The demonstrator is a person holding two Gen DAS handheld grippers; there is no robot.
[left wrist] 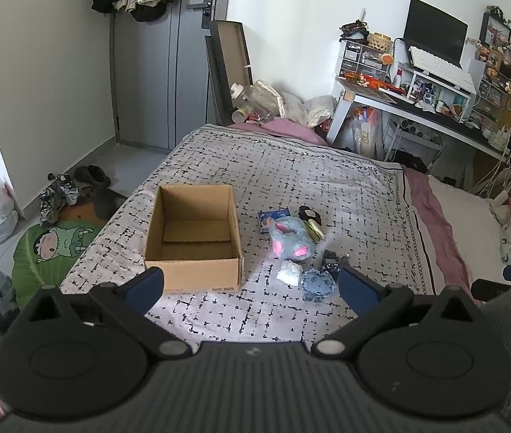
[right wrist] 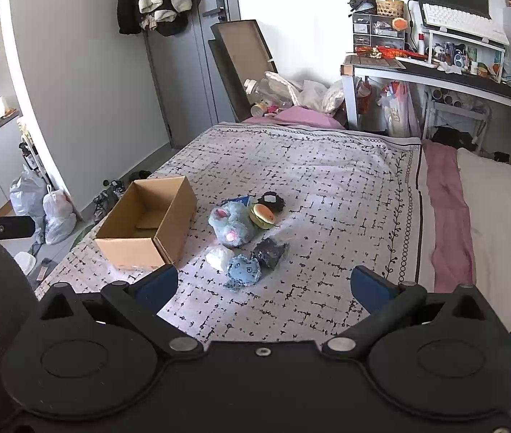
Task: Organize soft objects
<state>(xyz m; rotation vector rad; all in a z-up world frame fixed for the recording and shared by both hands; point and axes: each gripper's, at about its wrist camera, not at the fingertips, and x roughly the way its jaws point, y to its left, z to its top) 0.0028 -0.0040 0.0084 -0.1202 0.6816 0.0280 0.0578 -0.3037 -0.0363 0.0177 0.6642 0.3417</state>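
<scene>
Both your tongs are wide open and hold nothing: the left gripper (left wrist: 252, 288) and the right gripper (right wrist: 264, 287) hang above the bed (right wrist: 327, 180). The cardboard box (left wrist: 194, 238) sits open on the bed. Just right of the box lies a little pile: a blue plush toy (left wrist: 289, 240), a burger toy (right wrist: 262, 215), a white soft lump (left wrist: 289, 271) and a blue denim pouch (right wrist: 244, 270).
</scene>
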